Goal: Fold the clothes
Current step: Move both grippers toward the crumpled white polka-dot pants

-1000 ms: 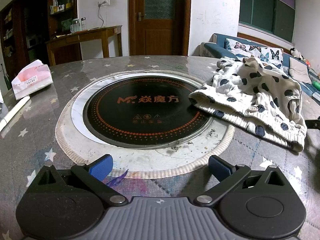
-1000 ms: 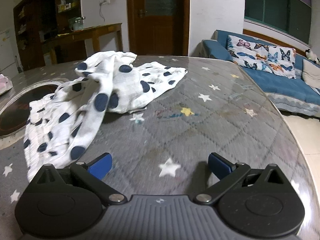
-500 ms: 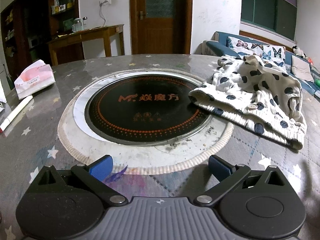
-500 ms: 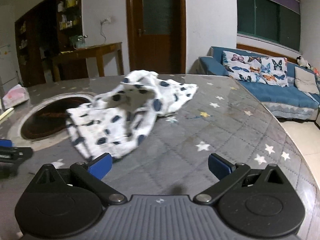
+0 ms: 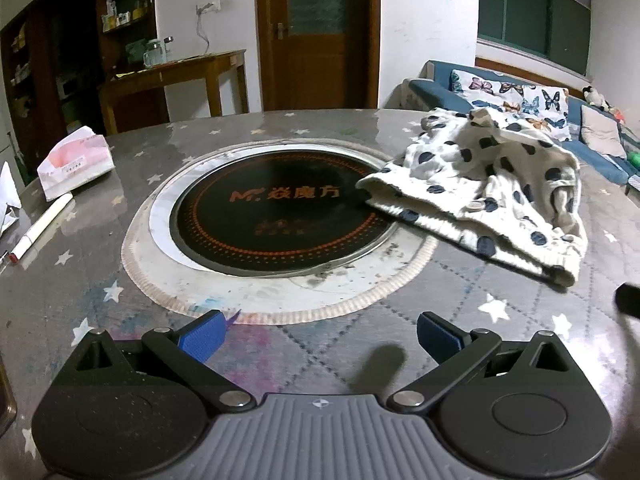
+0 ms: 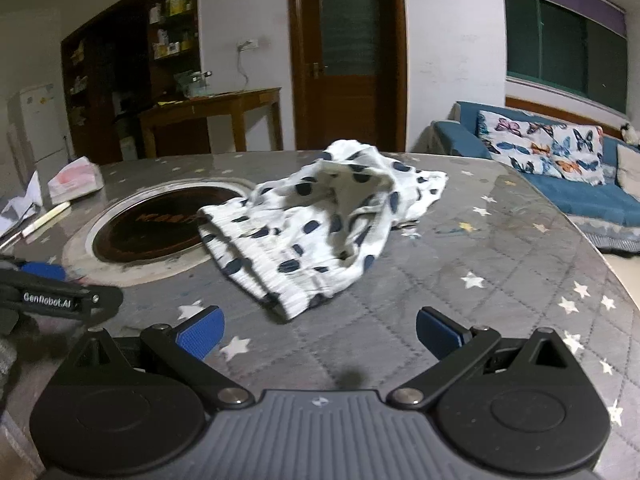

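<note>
A white garment with dark blue dots (image 5: 480,188) lies crumpled on the round table, its ribbed hem facing me; it shows in the right wrist view too, the garment (image 6: 320,232) partly over the cooktop's rim. My left gripper (image 5: 320,336) is open above the table's near edge, well short of the cloth, with nothing between its blue pads. My right gripper (image 6: 320,332) is open as well, a short way in front of the garment's nearest corner. The left gripper's side (image 6: 52,296) appears at the left edge of the right wrist view.
A round black induction cooktop (image 5: 276,216) sits sunk in the table's middle. A tissue pack (image 5: 76,164) and a white marker (image 5: 40,224) lie at the far left. A blue sofa with butterfly cushions (image 6: 560,168) stands to the right, a wooden side table (image 5: 176,80) behind.
Both grippers have pulled back and risen. The right one has swung left, so the garment now sits centred ahead and the left gripper has come into its view.
</note>
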The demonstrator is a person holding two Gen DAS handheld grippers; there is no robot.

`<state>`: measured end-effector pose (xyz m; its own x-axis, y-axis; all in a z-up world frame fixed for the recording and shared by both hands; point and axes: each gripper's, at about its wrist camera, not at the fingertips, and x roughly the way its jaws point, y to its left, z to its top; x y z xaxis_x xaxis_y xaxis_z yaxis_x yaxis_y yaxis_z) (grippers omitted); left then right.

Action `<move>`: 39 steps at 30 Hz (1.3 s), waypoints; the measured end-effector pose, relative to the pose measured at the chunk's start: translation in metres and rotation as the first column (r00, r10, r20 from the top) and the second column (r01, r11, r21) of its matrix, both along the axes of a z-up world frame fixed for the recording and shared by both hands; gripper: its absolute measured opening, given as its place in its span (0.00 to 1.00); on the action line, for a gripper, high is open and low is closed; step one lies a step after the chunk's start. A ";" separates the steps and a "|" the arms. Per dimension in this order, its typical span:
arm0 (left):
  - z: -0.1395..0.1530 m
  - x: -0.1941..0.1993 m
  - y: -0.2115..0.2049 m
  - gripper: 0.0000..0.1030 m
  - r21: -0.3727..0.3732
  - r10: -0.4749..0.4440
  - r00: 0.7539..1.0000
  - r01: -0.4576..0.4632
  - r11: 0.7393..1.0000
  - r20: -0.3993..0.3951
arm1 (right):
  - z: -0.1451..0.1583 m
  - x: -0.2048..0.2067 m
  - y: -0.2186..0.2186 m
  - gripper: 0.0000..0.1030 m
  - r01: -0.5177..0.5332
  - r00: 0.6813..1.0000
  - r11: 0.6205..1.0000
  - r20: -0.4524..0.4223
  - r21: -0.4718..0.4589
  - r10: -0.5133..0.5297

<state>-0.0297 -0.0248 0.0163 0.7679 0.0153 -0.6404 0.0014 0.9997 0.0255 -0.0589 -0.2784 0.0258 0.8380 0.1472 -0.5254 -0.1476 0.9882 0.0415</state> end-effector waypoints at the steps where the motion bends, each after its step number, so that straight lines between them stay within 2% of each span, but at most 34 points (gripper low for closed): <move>1: 0.001 -0.001 -0.001 1.00 0.000 -0.001 1.000 0.001 1.000 0.003 | 0.000 -0.001 0.003 1.00 -0.006 1.000 1.000 0.001 -0.005 0.006; 39: 0.019 -0.020 -0.022 1.00 -0.014 -0.069 0.997 0.069 0.998 0.036 | 0.003 -0.018 0.022 1.00 -0.032 0.999 0.999 0.012 -0.032 0.032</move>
<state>-0.0493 -0.0471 0.0358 0.7889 -0.0478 -0.6126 0.0696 0.9975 0.0118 -0.0770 -0.2568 0.0291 0.8397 0.1574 -0.5198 -0.1793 0.9838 0.0082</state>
